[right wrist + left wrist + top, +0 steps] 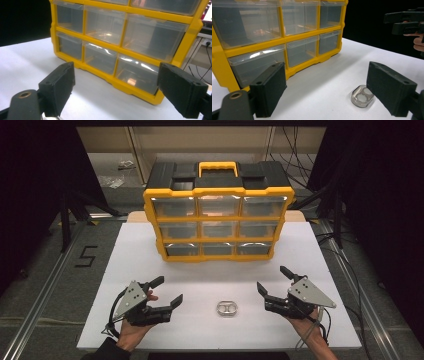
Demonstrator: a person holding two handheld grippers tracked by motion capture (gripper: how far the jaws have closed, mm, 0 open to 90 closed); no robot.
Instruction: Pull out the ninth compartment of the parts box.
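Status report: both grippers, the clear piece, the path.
Left hand-held gripper open. Right hand-held gripper open. Small clear piece lies between them, untouched. Nothing in the way.

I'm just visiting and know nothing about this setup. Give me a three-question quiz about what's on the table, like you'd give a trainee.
1. True or false: the left hand-held gripper is clamped on the small clear case.
2. How many drawers does the front of the yellow organizer show? A) six B) nine C) twelve
3. Fill in: the small clear case lies on the white table ______ the two hand-held grippers, the right one being open.

Key: 1 false, its jaws stand open and apart from the case; 2 B; 3 between.
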